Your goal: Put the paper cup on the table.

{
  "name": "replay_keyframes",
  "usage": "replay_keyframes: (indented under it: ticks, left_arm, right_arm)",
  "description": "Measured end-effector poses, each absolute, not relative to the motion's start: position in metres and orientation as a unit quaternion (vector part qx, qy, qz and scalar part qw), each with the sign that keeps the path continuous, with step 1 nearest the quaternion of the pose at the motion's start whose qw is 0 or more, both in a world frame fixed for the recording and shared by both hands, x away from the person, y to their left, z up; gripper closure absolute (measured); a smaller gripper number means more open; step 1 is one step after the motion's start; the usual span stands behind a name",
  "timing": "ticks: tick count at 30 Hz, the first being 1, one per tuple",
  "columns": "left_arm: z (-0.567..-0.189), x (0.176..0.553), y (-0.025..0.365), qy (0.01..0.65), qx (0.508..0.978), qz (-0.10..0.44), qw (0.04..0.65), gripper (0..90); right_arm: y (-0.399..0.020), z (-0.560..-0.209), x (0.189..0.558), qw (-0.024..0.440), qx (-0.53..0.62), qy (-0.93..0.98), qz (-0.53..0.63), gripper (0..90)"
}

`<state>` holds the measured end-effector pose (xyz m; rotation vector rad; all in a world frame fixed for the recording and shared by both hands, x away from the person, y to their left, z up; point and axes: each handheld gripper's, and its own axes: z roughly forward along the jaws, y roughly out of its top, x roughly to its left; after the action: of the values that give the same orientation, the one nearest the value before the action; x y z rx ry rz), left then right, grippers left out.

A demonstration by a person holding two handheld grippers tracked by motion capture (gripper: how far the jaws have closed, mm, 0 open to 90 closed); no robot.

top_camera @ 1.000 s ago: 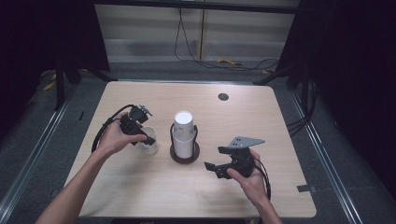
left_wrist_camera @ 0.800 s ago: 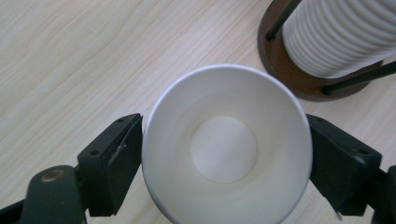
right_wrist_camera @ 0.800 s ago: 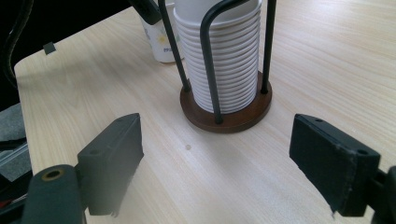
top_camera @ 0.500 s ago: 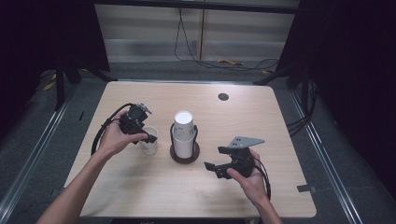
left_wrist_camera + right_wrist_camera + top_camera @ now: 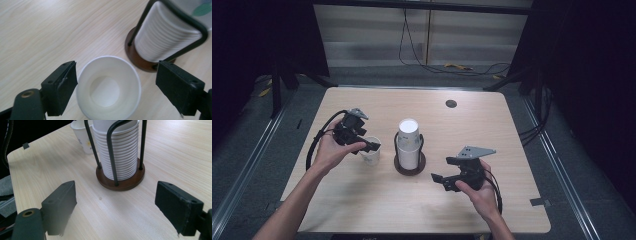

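A single white paper cup [image 5: 371, 157] stands upright on the wooden table [image 5: 492, 135], left of a stack of white cups [image 5: 408, 142] held in a black wire holder with a round brown base [image 5: 410, 167]. My left gripper [image 5: 370, 146] hovers over the single cup, open. In the left gripper view the cup [image 5: 108, 87] sits between the wide jaws, with the left pad [image 5: 63, 87] close to the rim and the right pad well apart. My right gripper [image 5: 444, 170] rests low, right of the holder, open and holding nothing. The right gripper view faces the stack [image 5: 120, 152], and the single cup [image 5: 82, 137] shows behind it.
A dark round grommet [image 5: 451, 104] sits in the table's far side. A small strip of tape [image 5: 537, 202] marks the near right corner. Black cables trail from both grippers. Dark floor and rails surround the table.
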<state>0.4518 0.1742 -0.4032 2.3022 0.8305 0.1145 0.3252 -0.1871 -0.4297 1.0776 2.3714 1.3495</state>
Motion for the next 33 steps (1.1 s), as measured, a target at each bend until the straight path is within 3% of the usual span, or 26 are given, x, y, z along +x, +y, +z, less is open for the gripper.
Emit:
replay_keyframes:
  ticks: [14, 24, 33]
  left_arm:
    - [-0.411, 0.426, 0.189, 0.309, 0.868, 0.068, 0.383, 16.7]
    - [-0.416, 0.398, 0.205, 0.319, 0.823, 0.091, 0.461, 16.7]
    - [-0.424, 0.370, 0.204, 0.317, 0.824, 0.094, 0.461, 16.7]
  right_arm:
    - [-0.188, -0.432, 0.326, 0.104, 0.367, 0.804, 0.456, 17.1]
    - [-0.188, -0.433, 0.325, 0.114, 0.375, 0.802, 0.450, 17.0]
    - [-0.187, -0.433, 0.324, 0.125, 0.378, 0.804, 0.441, 16.5]
